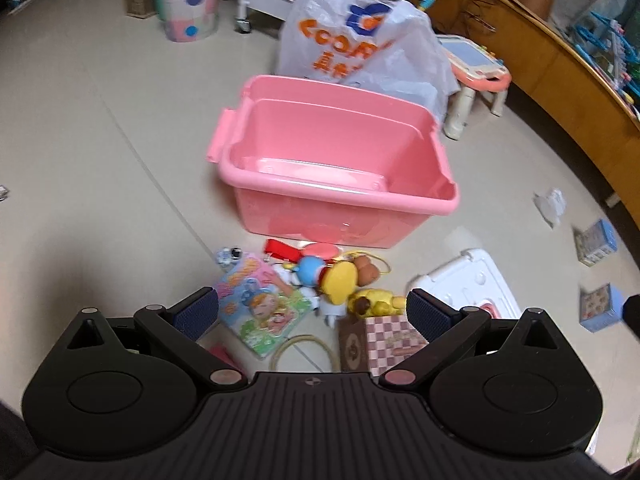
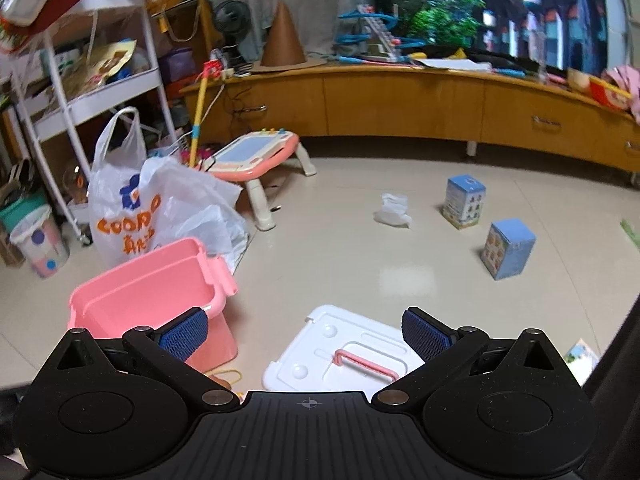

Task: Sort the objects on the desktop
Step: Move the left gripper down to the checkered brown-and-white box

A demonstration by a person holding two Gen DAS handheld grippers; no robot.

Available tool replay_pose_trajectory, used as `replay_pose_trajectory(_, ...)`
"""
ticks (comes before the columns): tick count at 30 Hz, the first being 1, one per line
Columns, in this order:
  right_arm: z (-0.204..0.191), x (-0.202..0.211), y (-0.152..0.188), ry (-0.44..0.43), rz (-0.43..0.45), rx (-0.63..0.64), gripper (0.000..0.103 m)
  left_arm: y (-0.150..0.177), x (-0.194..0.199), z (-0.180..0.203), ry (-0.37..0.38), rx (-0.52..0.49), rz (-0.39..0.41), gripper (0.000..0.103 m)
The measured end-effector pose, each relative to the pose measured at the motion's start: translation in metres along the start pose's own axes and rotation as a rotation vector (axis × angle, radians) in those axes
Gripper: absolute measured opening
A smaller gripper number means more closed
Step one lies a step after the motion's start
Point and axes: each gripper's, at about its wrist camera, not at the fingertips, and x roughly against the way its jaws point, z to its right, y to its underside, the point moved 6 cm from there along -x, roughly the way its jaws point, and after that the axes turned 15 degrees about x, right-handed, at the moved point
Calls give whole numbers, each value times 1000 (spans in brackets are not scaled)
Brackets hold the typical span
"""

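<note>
An empty pink storage bin [image 1: 332, 160] stands on the floor; it also shows in the right wrist view [image 2: 156, 292]. In front of it lies a pile of toys: a colourful picture book [image 1: 260, 304], a blue-and-yellow doll [image 1: 328, 280], a yellow plush [image 1: 372, 300], a checked box [image 1: 388, 344] and a cord ring [image 1: 302, 350]. My left gripper [image 1: 312, 314] is open and empty, above the pile. My right gripper [image 2: 304, 334] is open and empty, above the bin's white lid [image 2: 352, 348] with its pink handle.
A white shopping bag [image 1: 360, 40] stands behind the bin. A pink drawing table [image 2: 256, 156], two blue boxes [image 2: 508, 248], crumpled paper [image 2: 392, 210], a dotted waste bin [image 1: 190, 6], a white shelf cart [image 2: 80, 80] and a long wooden cabinet [image 2: 440, 100] surround the floor.
</note>
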Motion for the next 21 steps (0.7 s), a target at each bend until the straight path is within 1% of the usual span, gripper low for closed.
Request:
replay_pose_trajectory(2, -3, 0, -2, -9, -2, -13, 103, 2, -2, 3, 17, -72, -21, 102)
replay_pose_trajectory(3, 9, 1, -4, -32, 6, -72, 103, 4, -3, 5, 23, -114, -33, 102)
replay_pose_trajectory(4, 21, 2, -7, -55, 14, -129, 103, 10, -4, 11, 24, -171, -26, 102)
replay_pose_trajectory(5, 25, 5, -10, -55, 21, -137, 103, 17, -6, 17, 30, -243, -33, 102)
replay_pose_trajectory(6, 29, 9, -12, -54, 29, -144, 103, 18, -9, 21, 34, -285, -49, 102)
replay_pose_trajectory(8, 41, 17, -17, -64, 41, -156, 103, 22, -28, 41, 29, -386, -128, 102)
replay_pose_trajectory(9, 52, 22, -15, -71, 45, -158, 103, 31, -37, 54, 27, -497, -167, 102)
replay_pose_trajectory(11, 47, 17, -25, -61, 24, -138, 103, 46, -41, 59, 64, -654, -166, 102)
replay_pose_trajectory(13, 52, 18, -30, -64, 24, -133, 103, 60, -51, 63, 63, -808, -160, 101)
replay_pose_trajectory(15, 55, 19, -31, -68, 23, -133, 103, 70, -59, 66, 65, -931, -158, 96)
replay_pose_trajectory(17, 54, 17, -31, -80, 14, -142, 103, 76, -66, 69, 79, -1022, -163, 88)
replay_pose_trajectory(19, 52, 14, -31, -99, -1, -155, 103, 80, -75, 73, 83, -1089, -168, 84)
replay_pose_trajectory(21, 51, 9, -26, -119, -17, -160, 103, 80, -81, 76, 84, -1141, -166, 84)
